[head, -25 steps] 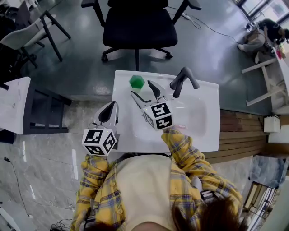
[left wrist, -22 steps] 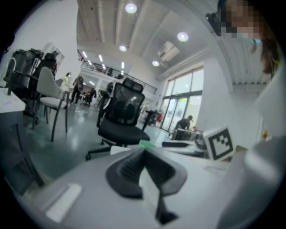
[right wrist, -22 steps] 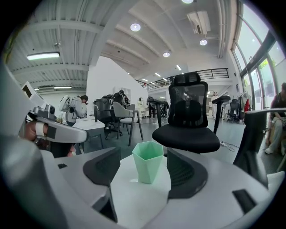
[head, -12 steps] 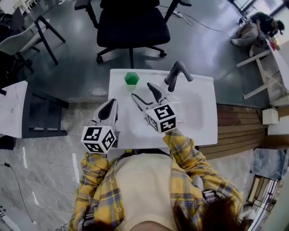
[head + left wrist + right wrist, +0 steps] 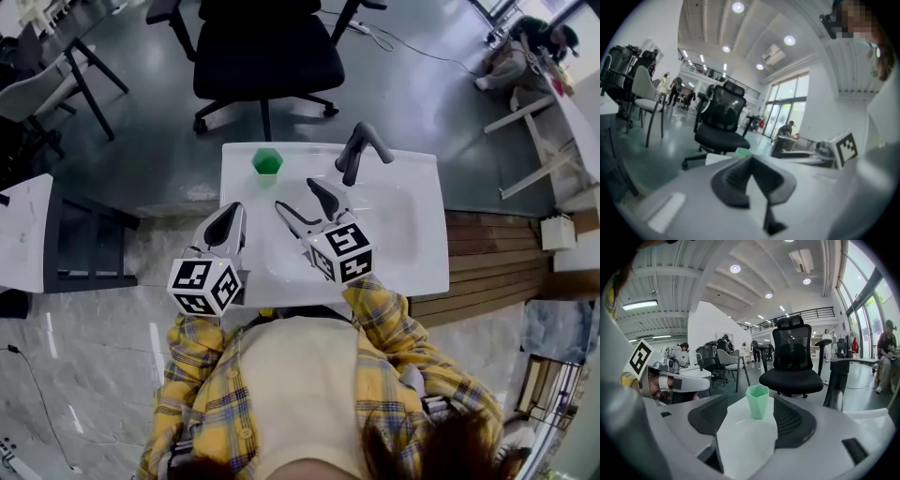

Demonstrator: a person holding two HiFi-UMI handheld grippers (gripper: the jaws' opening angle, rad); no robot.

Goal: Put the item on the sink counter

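Note:
A green faceted cup (image 5: 267, 161) stands upright at the far left corner of the white sink counter (image 5: 253, 272). My right gripper (image 5: 295, 194) hovers over the counter a short way on the near side of the cup, open and empty. In the right gripper view the cup (image 5: 757, 401) stands alone on the counter beyond the two spread fingers (image 5: 793, 420). My left gripper (image 5: 232, 211) is shut with nothing in it, by the counter's left edge. In the left gripper view its jaws (image 5: 751, 161) meet, and a sliver of the cup (image 5: 742, 151) shows beyond them.
A dark faucet (image 5: 359, 150) rises at the counter's far edge, over the basin (image 5: 398, 225) on the right. A black office chair (image 5: 267, 52) stands just beyond the counter. A white table (image 5: 23, 225) is at the left and wooden decking (image 5: 478, 262) at the right.
My open right gripper has drawn back from the green cup toward the person; the cup stays standing on the counter. The left gripper has hardly moved.

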